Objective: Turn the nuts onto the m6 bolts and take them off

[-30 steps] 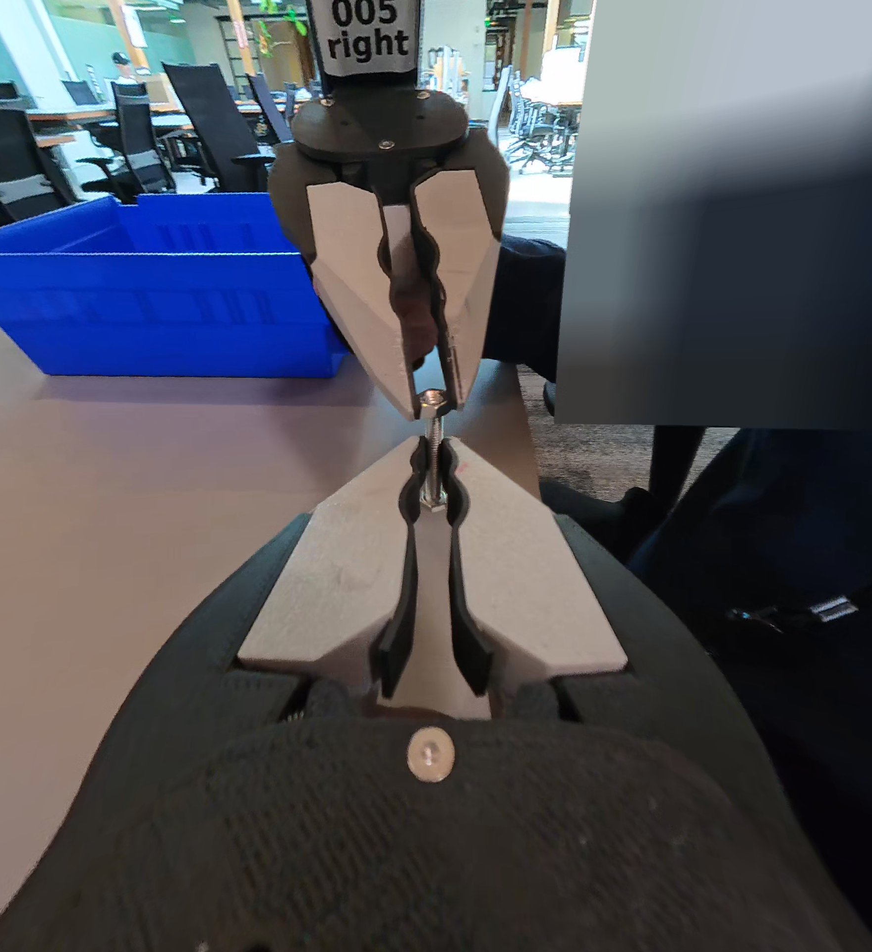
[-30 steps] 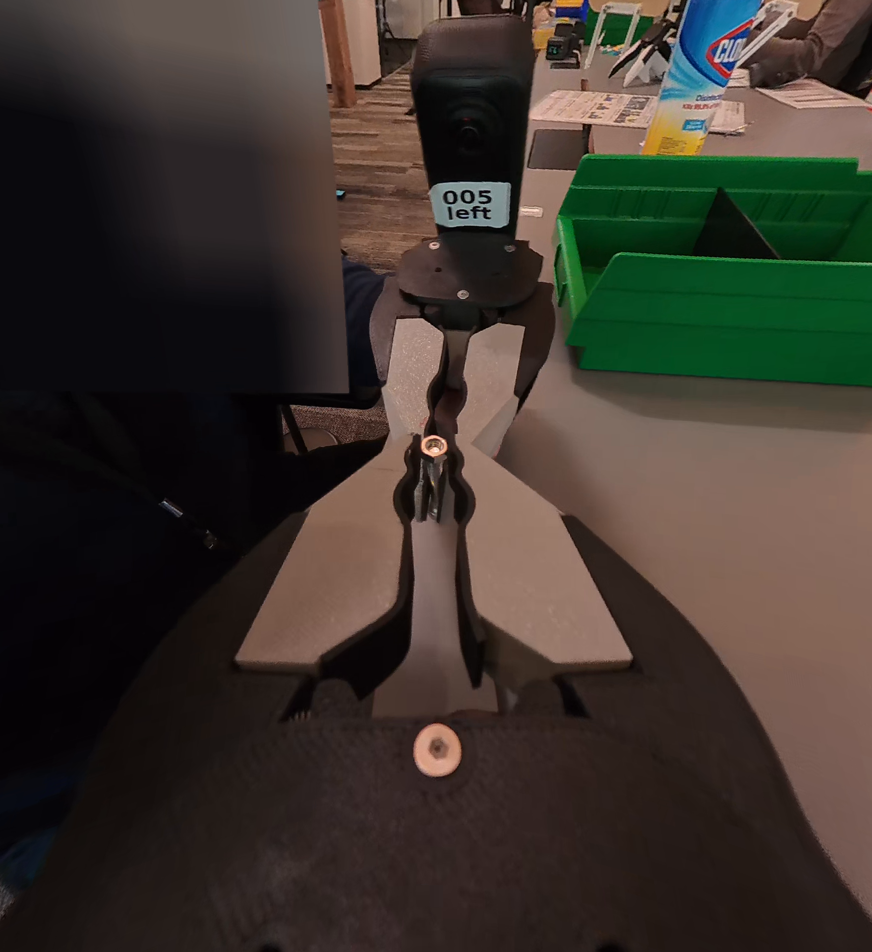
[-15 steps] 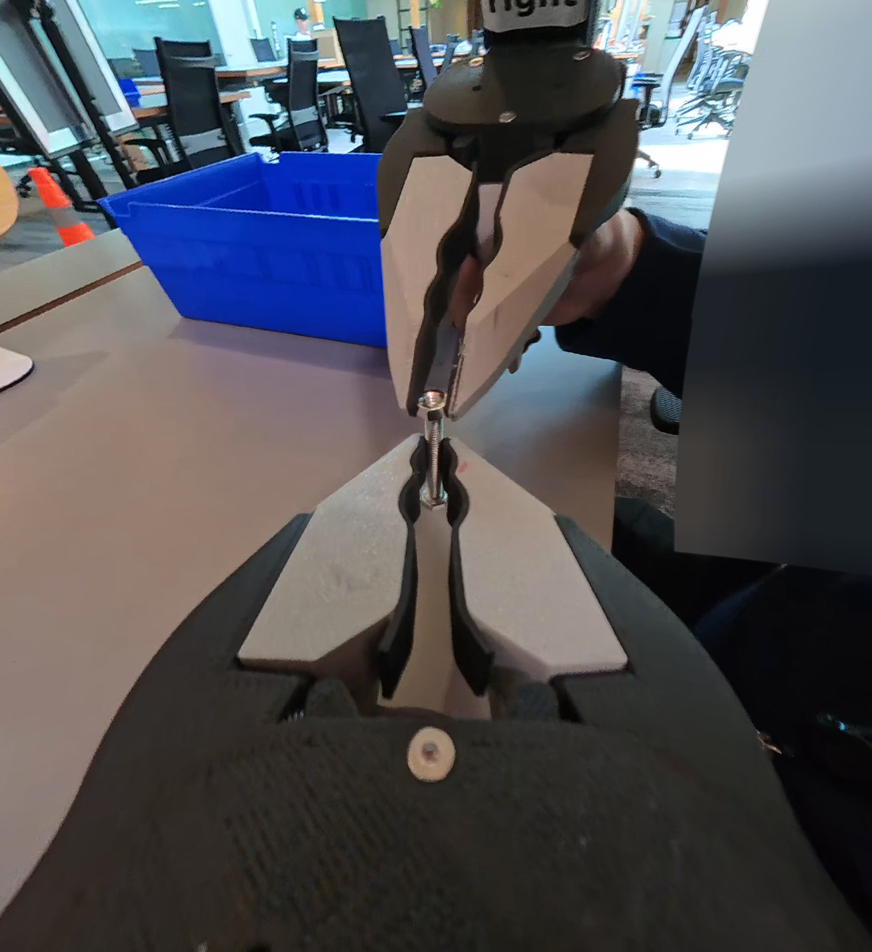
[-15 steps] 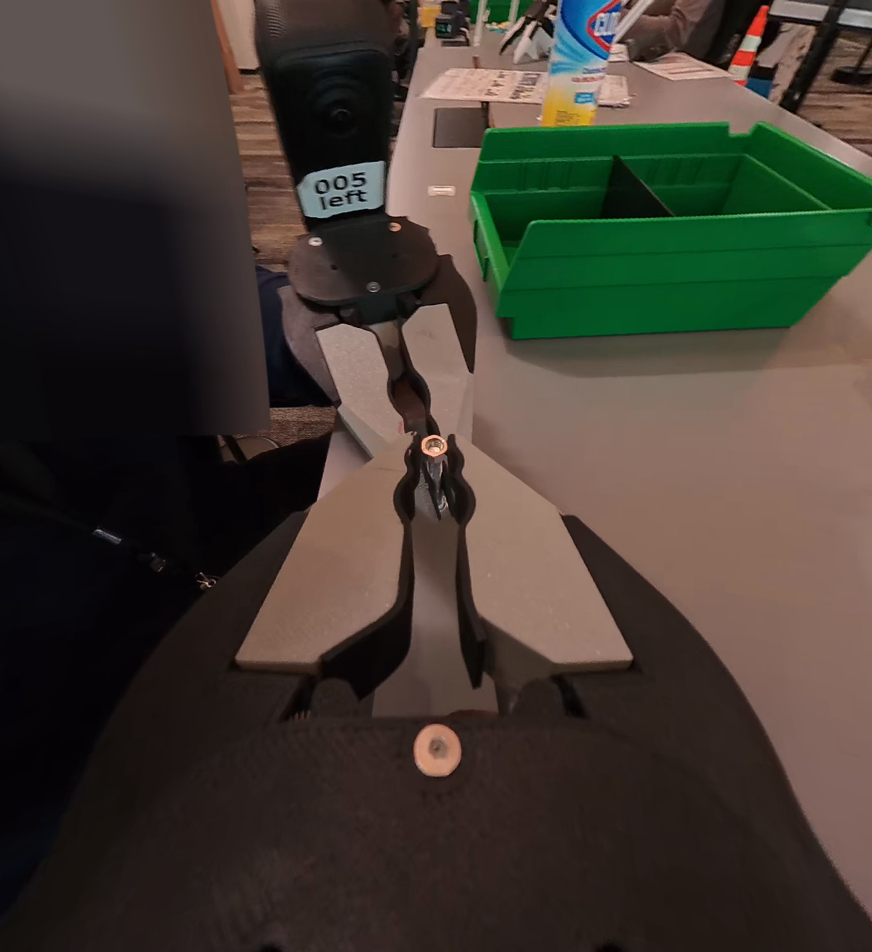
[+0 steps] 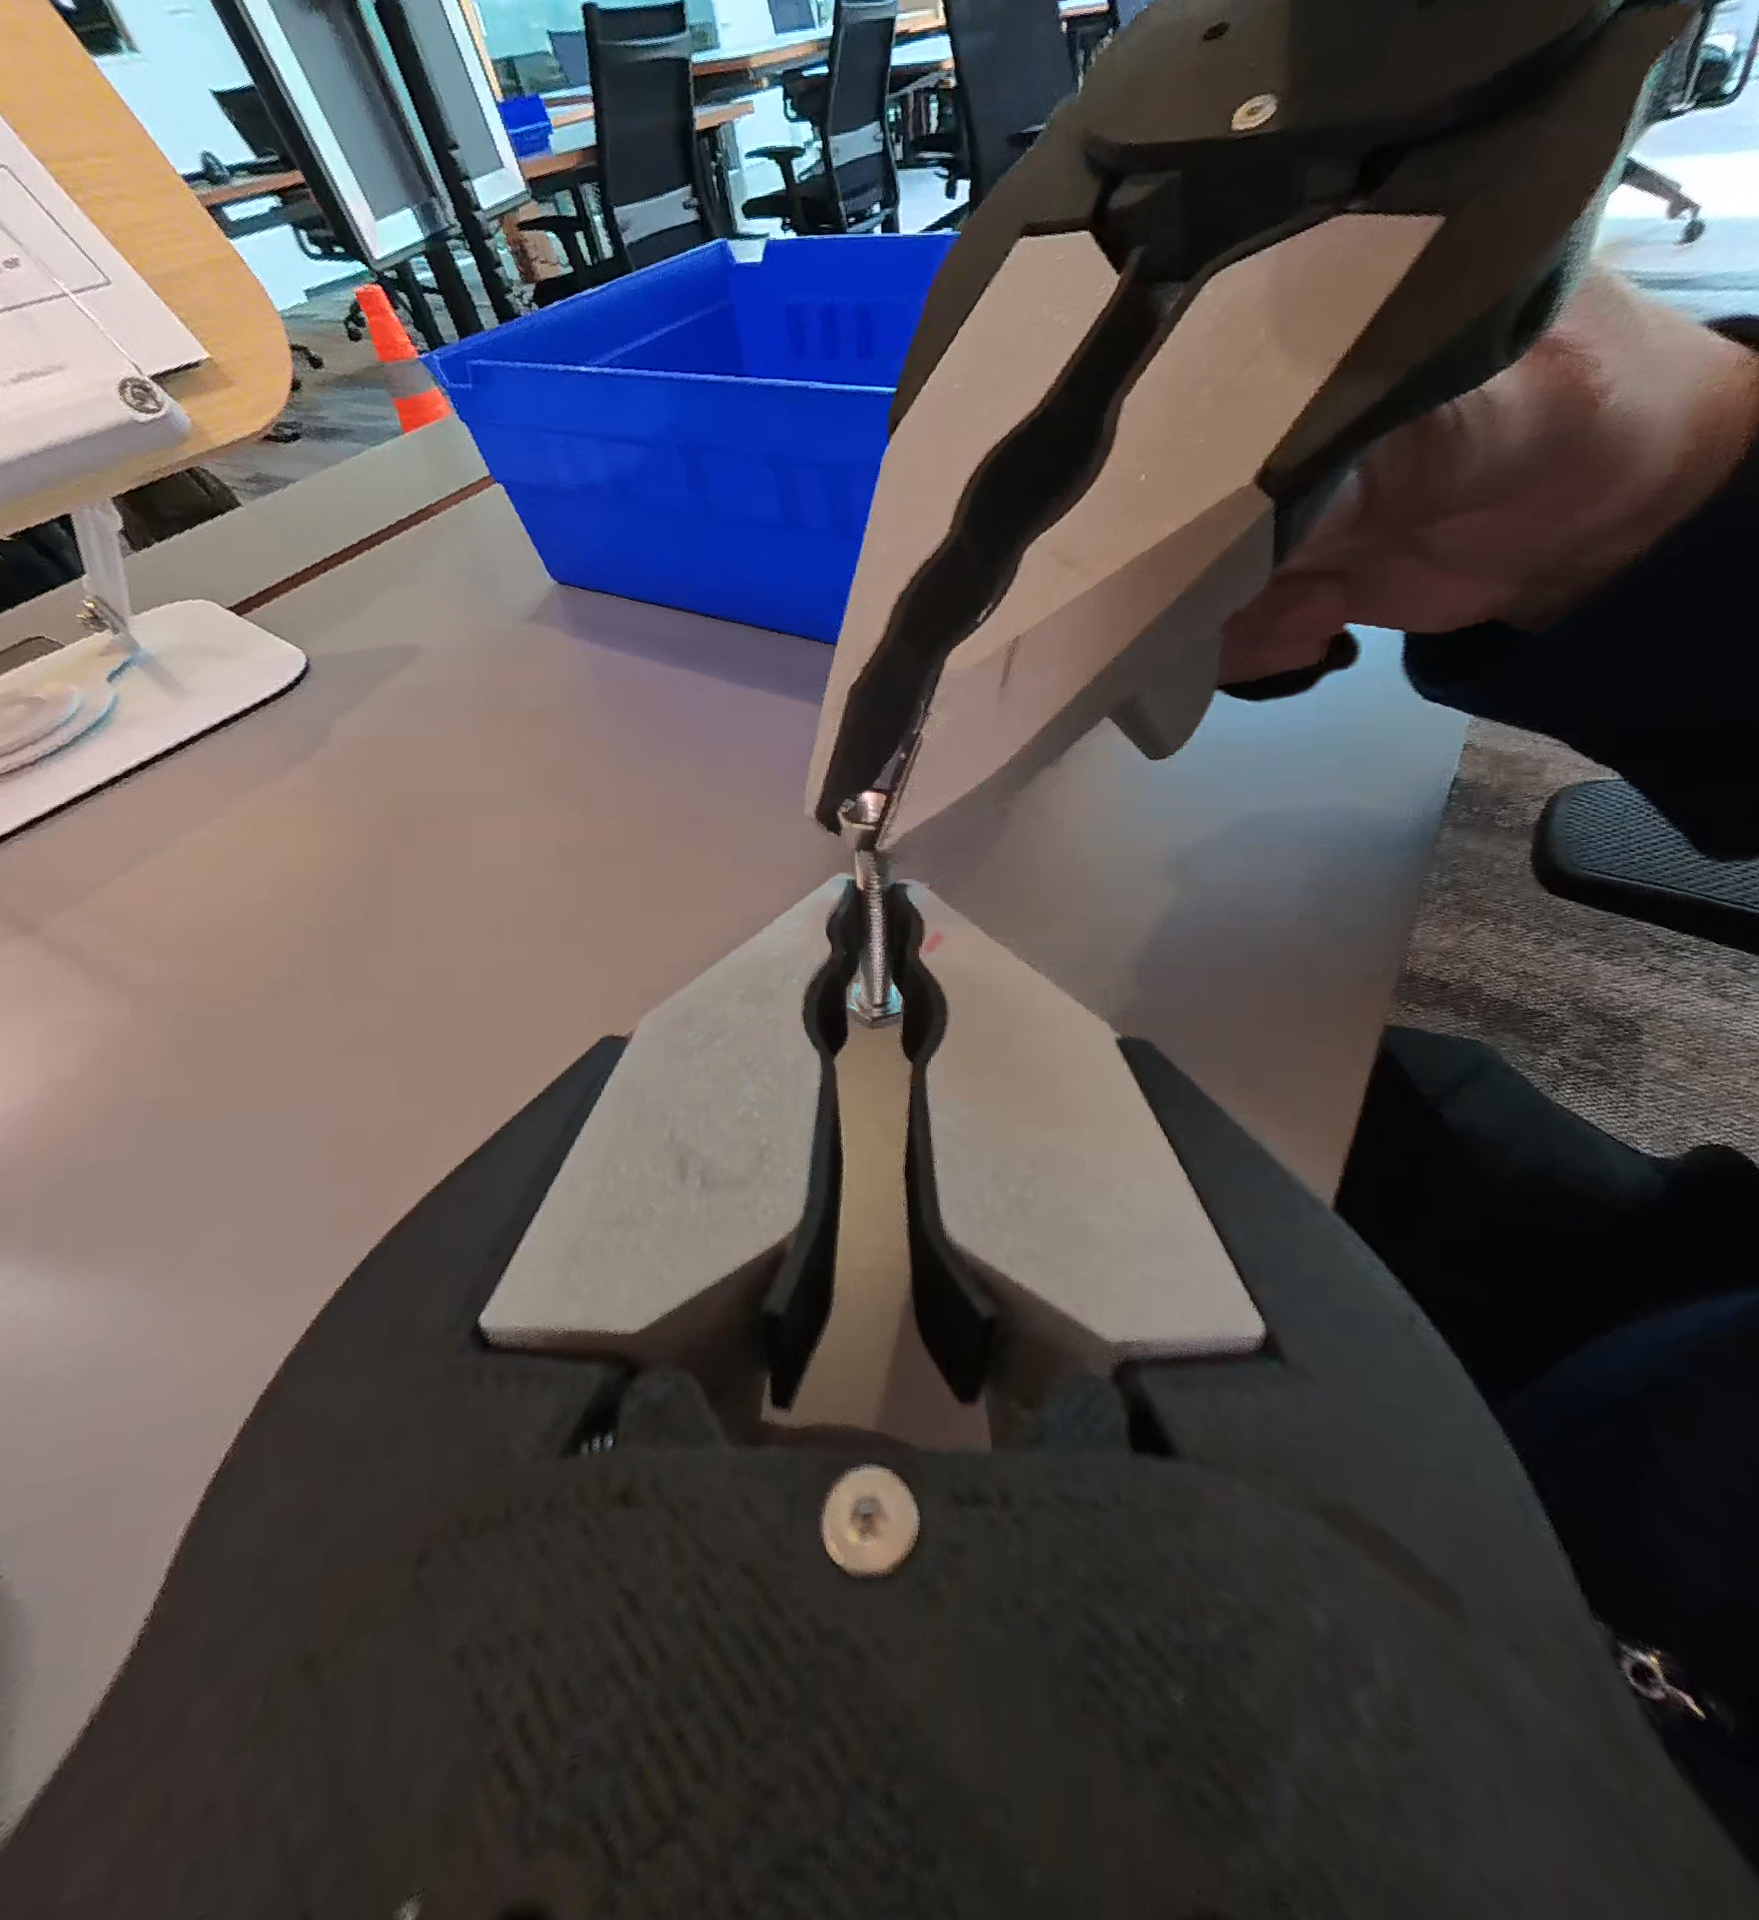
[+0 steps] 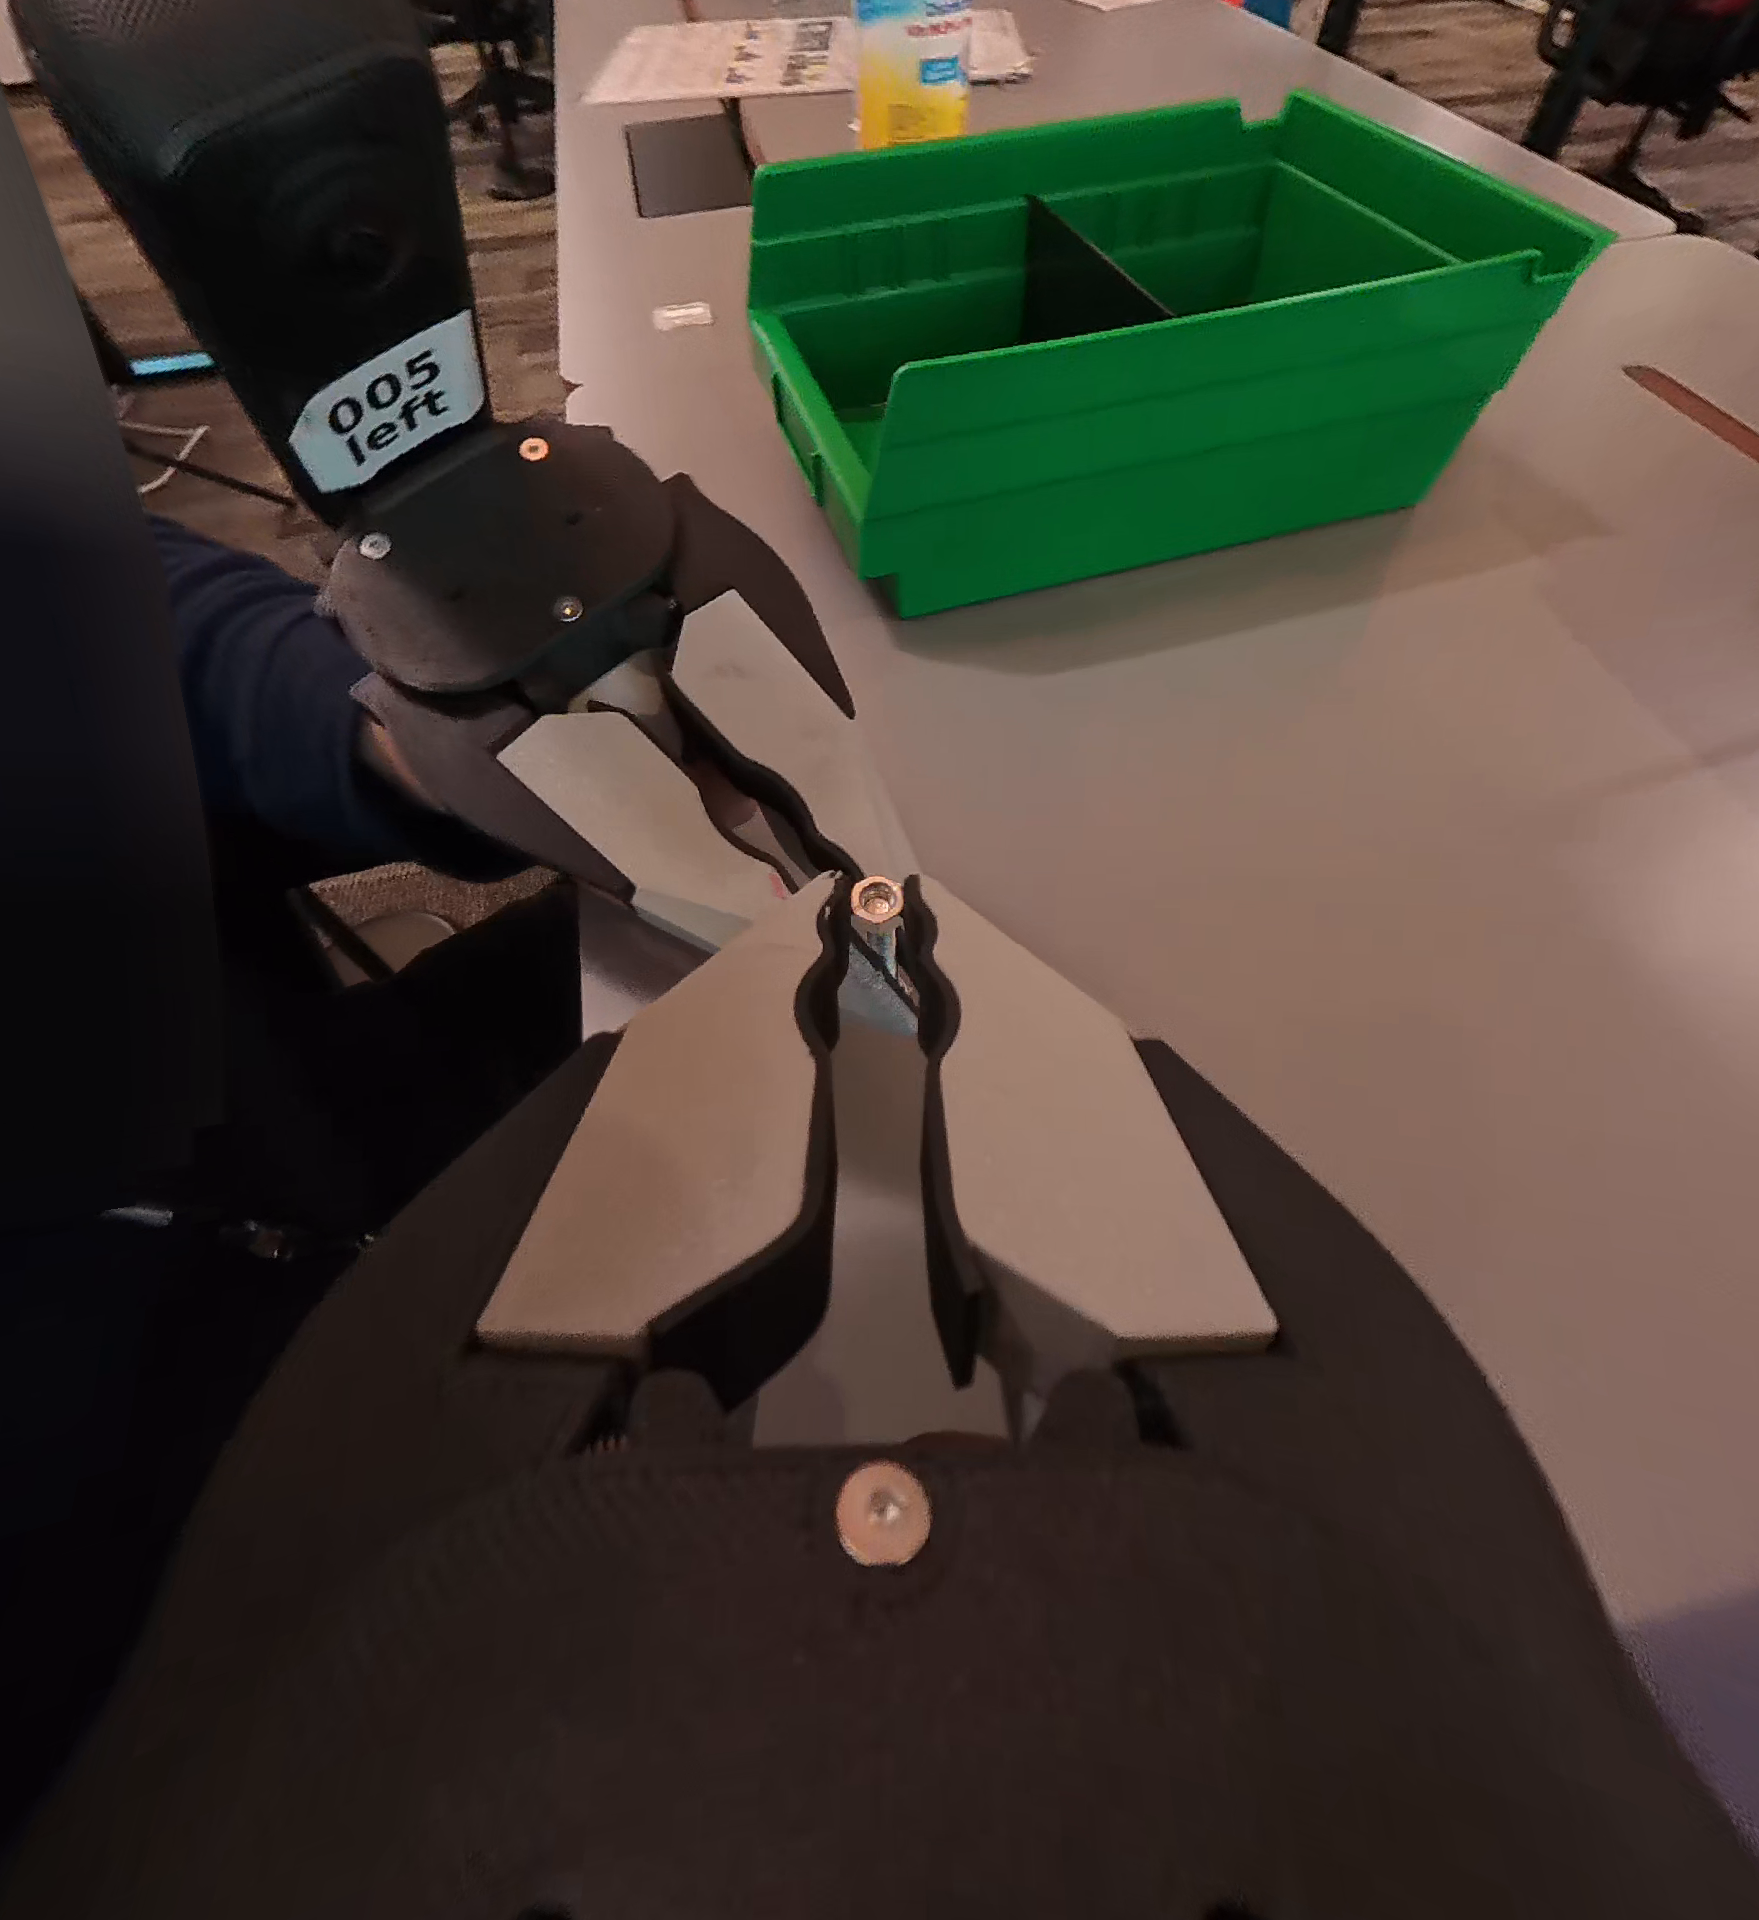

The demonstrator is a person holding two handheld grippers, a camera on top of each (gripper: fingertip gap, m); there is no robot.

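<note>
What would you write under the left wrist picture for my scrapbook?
Two grey-fingered grippers, left gripper and right gripper, pinch one silver threaded bolt before a blue plastic bin.

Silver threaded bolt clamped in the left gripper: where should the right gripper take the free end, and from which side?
Grip the small silver hex piece, likely the nut, at the free end of the silver threaded bolt. Come from beyond the tip, facing the left gripper. Its flats suit parallel fingers, while the round thread would probably slip. The right gripper is shut there.
</note>
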